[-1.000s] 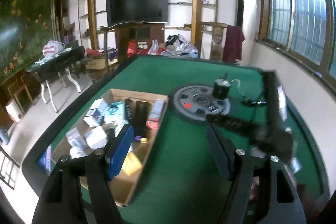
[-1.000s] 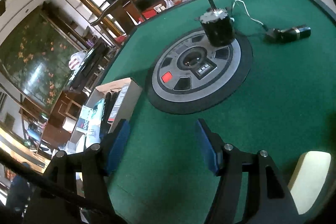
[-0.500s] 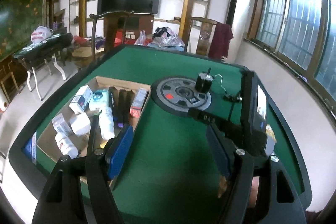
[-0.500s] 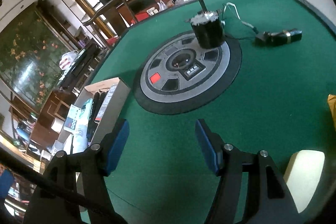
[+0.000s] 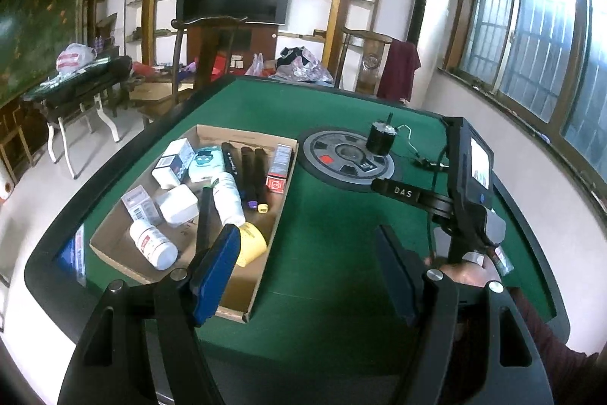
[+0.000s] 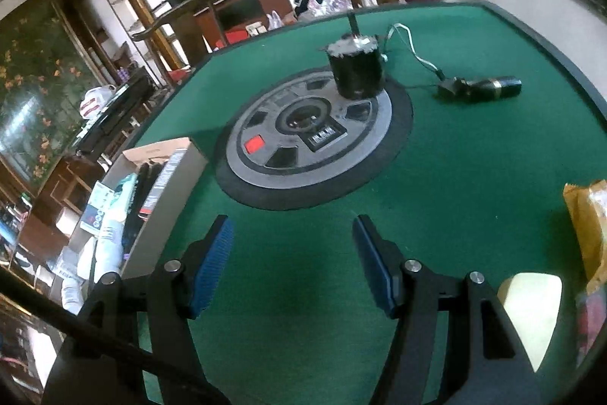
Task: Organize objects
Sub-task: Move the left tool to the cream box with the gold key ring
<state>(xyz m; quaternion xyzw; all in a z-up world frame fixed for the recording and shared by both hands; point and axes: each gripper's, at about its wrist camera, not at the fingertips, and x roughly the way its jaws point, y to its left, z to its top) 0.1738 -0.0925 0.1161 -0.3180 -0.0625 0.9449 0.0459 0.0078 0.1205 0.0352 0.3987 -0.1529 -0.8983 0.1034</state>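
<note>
Both grippers hang empty above the green felt surface (image 5: 334, 253), so the step in hand looks like a pause between picks: nothing is carried, and most of the small items already lie in the shallow brown cardboard box (image 5: 265, 253) on the left part of the surface. The left gripper (image 5: 307, 264) has its jaws parted with only felt and the box's right wall beneath them; the right gripper (image 6: 292, 264) likewise stands open over bare felt, just short of the round grey-and-black disc (image 6: 315, 139).

Inside the box, the white plastic pill bottle (image 5: 153, 245) lies on its side, cap toward the near right, its long axis slanting across the box. The three black slim sticks (image 5: 248, 173) lie side by side, running from the far wall toward the camera.

Still loose on the felt is the black cylindrical motor (image 6: 354, 71), upright on the disc's far rim, shaft pointing up. Judging by this, the next move calls for choosing a loose item, lining the jaws across its narrow side, then closing.
</note>
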